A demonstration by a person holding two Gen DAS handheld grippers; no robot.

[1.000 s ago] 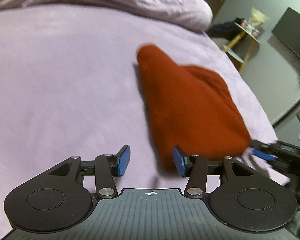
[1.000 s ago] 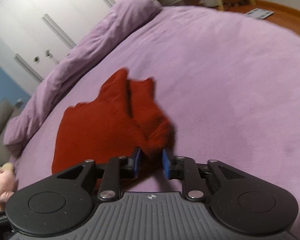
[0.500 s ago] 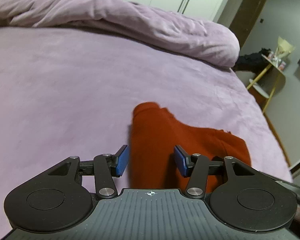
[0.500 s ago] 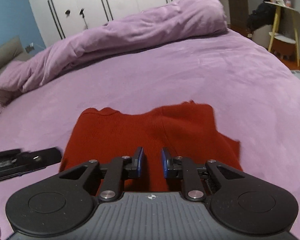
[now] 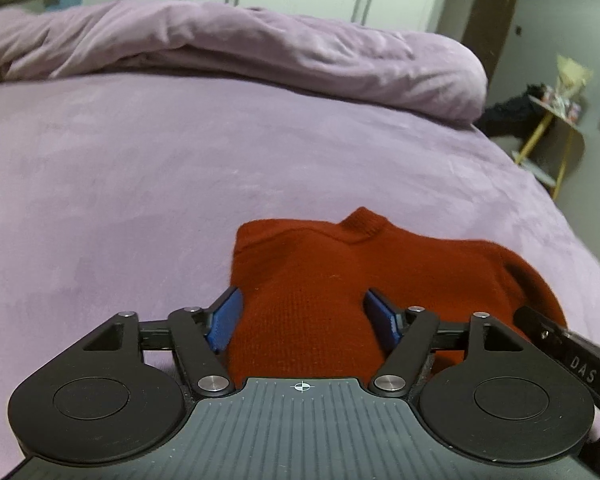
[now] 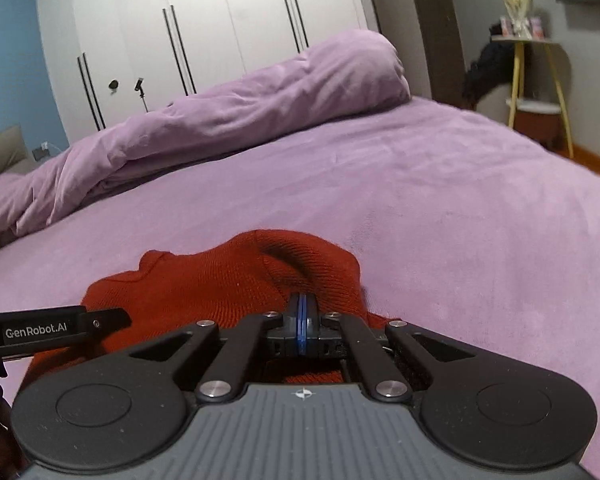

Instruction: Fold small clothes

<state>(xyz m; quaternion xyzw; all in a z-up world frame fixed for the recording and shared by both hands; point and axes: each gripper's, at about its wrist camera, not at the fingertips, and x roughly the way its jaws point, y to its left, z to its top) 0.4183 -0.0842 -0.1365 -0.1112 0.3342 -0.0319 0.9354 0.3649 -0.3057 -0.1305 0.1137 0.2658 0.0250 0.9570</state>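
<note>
left hand-held gripper (image 5: 302,322) opening over red sweater (image 5: 340,280)

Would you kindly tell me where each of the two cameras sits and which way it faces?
Left wrist: on the left gripper, looking along its opening fingers, apart around the red garment on the bed; the right gripper's tip shows at right.
Right wrist: on the right gripper, its jaws together against the garment; the left gripper's arm shows at left.
Both share the garment, duvet, wardrobe and side table.
</note>
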